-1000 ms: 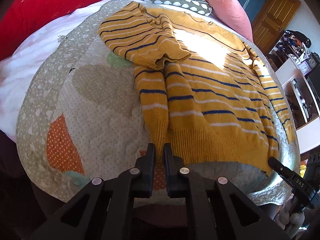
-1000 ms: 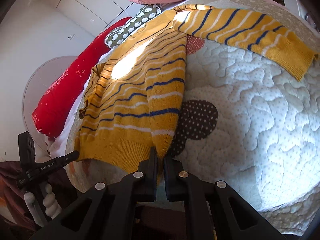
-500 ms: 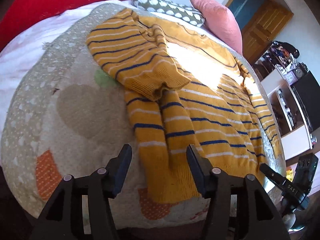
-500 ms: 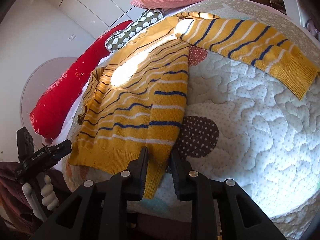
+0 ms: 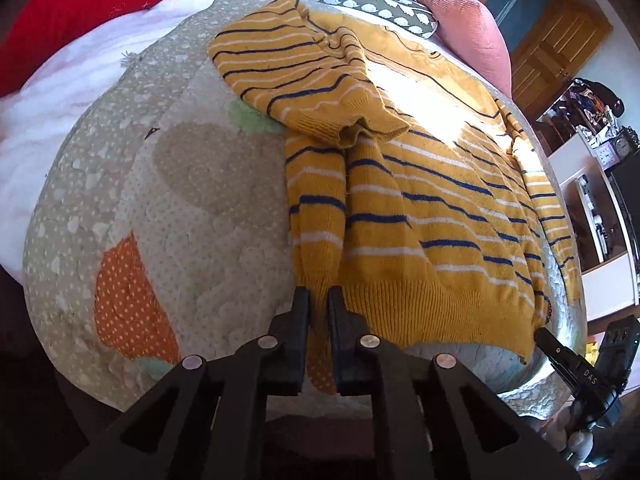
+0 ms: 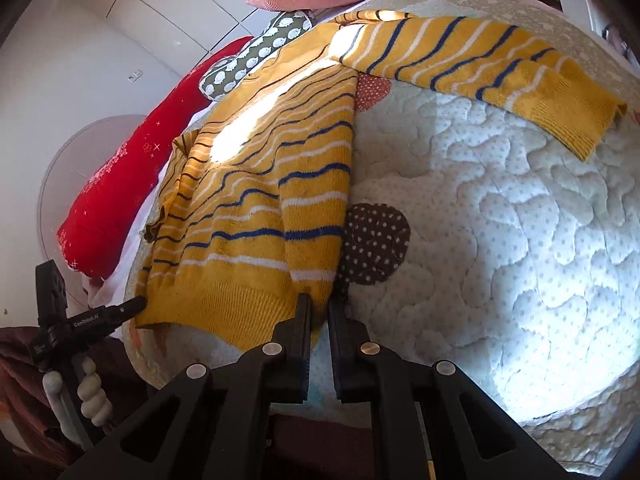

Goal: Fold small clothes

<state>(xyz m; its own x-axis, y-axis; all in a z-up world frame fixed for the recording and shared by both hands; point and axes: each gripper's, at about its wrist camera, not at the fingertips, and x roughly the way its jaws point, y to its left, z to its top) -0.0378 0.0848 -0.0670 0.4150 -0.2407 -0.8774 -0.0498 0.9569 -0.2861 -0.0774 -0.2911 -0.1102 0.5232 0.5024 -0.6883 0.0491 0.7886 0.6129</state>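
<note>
Two grippers: you have both at the sweater's near hem.
Left gripper point(image 5: 318, 304): your jaws have just closed, pinching the hem's left corner.
Sweater point(image 5: 420, 216): mustard knit with blue and white stripes, lying flat on the quilt point(image 5: 180, 184); its left sleeve point(image 5: 304, 80) is folded across the chest, the right sleeve point(image 6: 480, 64) stretched out sideways.
Right gripper point(image 6: 319, 304): your jaws have just closed too, nipping the hem's right corner beside the brown dotted patch point(image 6: 376, 244).
Pillows: a pink cushion point(image 5: 460, 28) sits beyond the collar.
</note>
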